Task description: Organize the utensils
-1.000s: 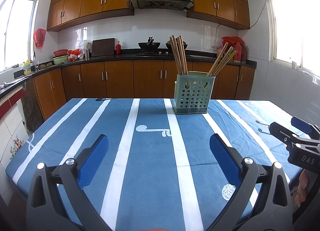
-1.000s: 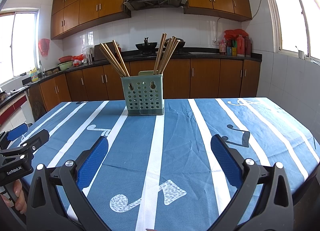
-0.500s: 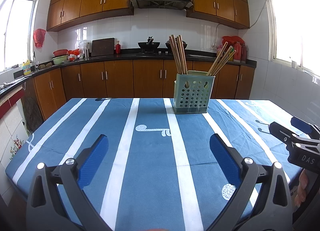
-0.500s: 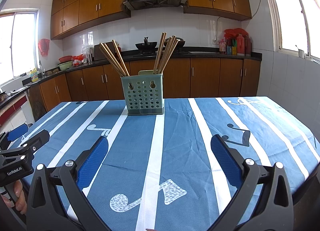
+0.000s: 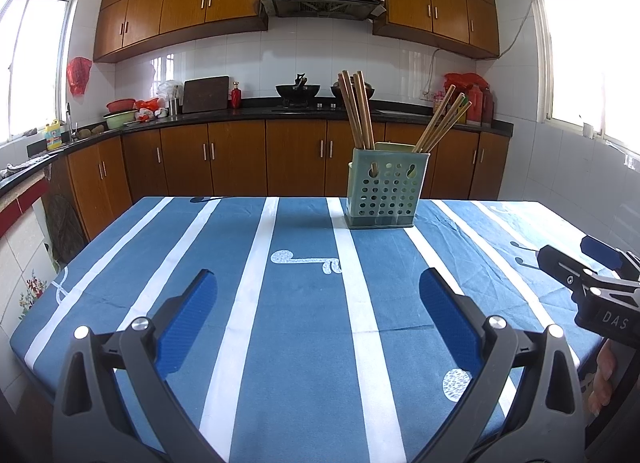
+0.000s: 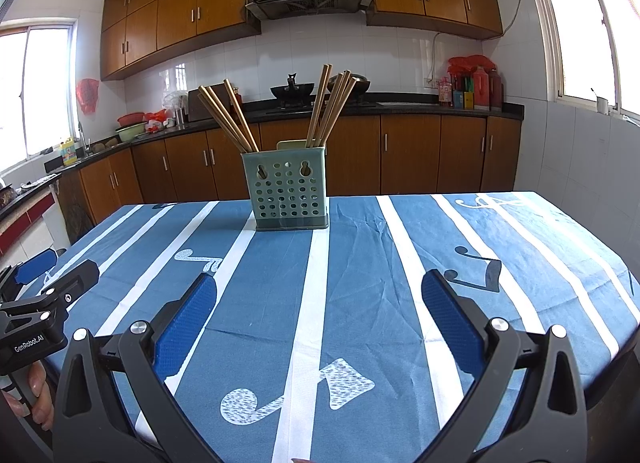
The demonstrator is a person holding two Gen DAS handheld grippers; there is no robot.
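Note:
A pale green perforated utensil holder (image 5: 383, 190) stands on the far middle of the table; it also shows in the right wrist view (image 6: 287, 187). Two bunches of wooden chopsticks (image 5: 357, 113) stand in it, one on each side, leaning apart (image 6: 330, 109). My left gripper (image 5: 318, 299) is open and empty over the near part of the table. My right gripper (image 6: 319, 301) is open and empty too, at about the same distance from the holder. Each gripper shows at the edge of the other's view.
The table wears a blue cloth with white stripes and music notes (image 5: 304, 259). Kitchen counters with a wok (image 5: 298, 90) and wooden cabinets run behind. The table's edges fall away left, right and near.

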